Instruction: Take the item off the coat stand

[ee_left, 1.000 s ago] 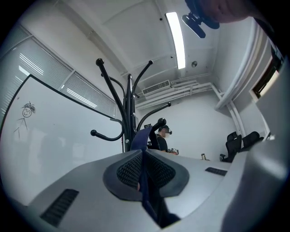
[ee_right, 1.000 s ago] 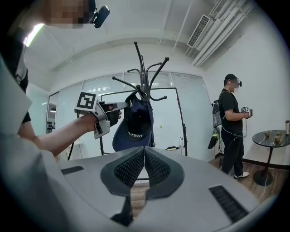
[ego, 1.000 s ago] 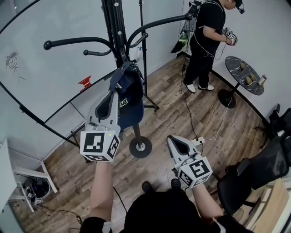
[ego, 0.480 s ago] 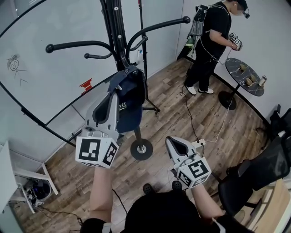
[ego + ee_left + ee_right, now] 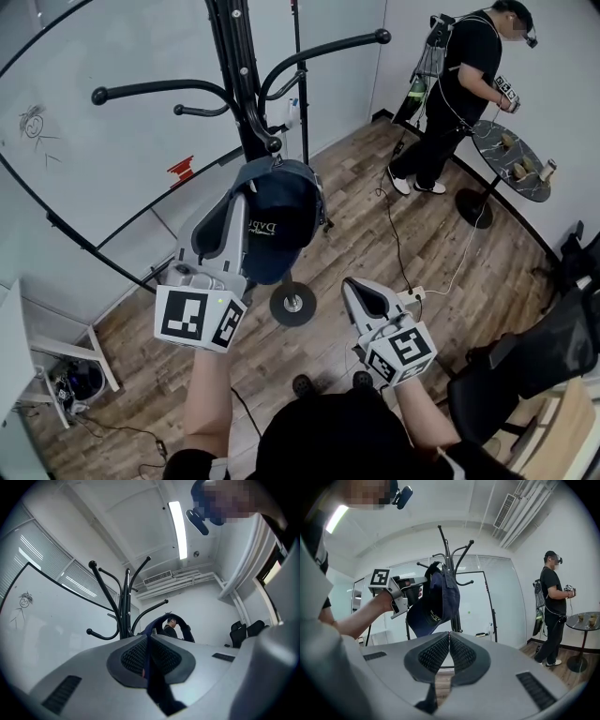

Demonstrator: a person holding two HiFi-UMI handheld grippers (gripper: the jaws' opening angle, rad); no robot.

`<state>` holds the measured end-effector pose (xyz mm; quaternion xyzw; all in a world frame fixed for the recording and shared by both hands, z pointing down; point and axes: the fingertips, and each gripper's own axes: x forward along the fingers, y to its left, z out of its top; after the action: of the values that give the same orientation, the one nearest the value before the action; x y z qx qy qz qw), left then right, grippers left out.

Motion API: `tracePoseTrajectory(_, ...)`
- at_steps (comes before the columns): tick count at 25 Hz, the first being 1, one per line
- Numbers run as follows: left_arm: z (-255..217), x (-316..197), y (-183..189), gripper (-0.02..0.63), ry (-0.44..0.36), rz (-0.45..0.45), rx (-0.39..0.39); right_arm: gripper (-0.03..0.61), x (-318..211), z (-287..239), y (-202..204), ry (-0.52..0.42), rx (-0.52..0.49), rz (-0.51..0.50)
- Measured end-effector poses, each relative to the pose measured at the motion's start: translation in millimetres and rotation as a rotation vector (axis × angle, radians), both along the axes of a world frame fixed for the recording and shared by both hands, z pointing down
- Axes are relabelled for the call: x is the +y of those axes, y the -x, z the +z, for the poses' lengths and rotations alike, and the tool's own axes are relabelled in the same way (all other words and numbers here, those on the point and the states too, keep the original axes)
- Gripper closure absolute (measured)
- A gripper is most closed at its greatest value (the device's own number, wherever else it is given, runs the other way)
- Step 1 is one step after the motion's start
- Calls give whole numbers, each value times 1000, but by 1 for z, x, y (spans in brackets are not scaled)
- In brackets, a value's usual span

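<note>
Cap [image 5: 279,225], clamped in the left hand-held gripper [image 5: 243,201], has lifted away from the coat stand [image 5: 242,84], seemingly almost unhooked; the right hand-held gripper [image 5: 355,287] hangs closed and empty.

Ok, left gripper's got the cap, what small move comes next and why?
Probably lift the cap slightly up and draw it toward you, away from the coat stand: the left gripper is clamped on its fabric, but its top hangs right at a short hook.
</note>
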<state>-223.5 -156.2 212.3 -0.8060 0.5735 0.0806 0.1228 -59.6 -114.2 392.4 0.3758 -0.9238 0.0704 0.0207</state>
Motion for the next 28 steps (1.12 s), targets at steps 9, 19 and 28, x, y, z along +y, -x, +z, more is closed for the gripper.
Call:
tracePoseTrajectory(9,4,13,-24,581,23,-49,-7,548,-7,-12,-23,-15,-22,-50)
tracePoseTrajectory(19,13,28,-46,581,63,-133,-11,548,-24,-34,-54,-53,-40,-106)
tracePoseTrajectory(28,39,48,-66,581,112,-209,16,548,-33,-57,-66,-111,-48,-181)
